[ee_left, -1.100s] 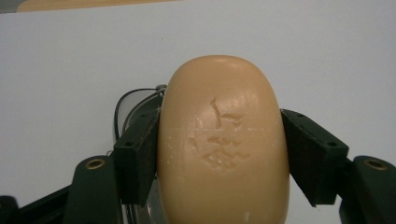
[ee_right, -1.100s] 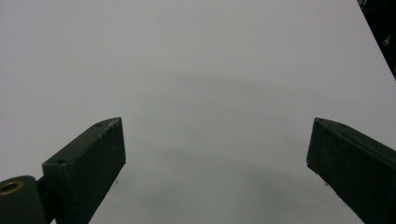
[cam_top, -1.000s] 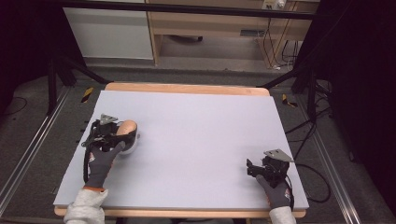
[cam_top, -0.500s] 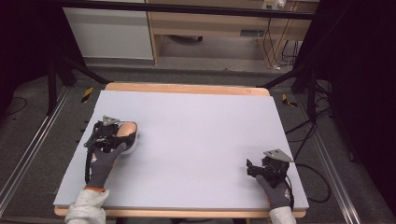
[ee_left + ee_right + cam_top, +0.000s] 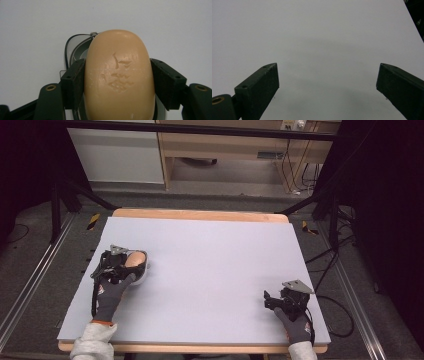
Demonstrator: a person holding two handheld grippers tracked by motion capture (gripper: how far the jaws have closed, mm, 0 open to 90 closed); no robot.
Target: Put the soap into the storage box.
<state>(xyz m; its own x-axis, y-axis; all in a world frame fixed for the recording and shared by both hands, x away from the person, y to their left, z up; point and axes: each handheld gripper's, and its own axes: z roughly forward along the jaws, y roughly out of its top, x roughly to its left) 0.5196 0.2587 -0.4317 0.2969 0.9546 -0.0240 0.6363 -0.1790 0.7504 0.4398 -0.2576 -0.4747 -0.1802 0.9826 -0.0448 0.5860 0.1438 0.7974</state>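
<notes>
A tan oval soap bar [image 5: 118, 75], scuffed on its top face, sits clamped between the two black jaws of my left gripper [image 5: 117, 65]. Beneath it lies a clear soap dish [image 5: 68, 46] with a dark inner rim, mostly hidden by the bar. In the high view, the left gripper [image 5: 125, 262] holds the soap bar [image 5: 134, 259] over the dish [image 5: 142, 276] at the left side of the table [image 5: 210, 260]. My right gripper [image 5: 270, 300] rests near the front right corner. Its jaws stand wide apart in the right gripper view [image 5: 327, 67], with bare table between them.
The table has a pale grey top with a wooden edge [image 5: 200, 215] at the far side. Dark stand legs [image 5: 75, 195] and cables [image 5: 325, 265] lie on the floor around it. A low shelf unit [image 5: 215, 150] stands beyond the table.
</notes>
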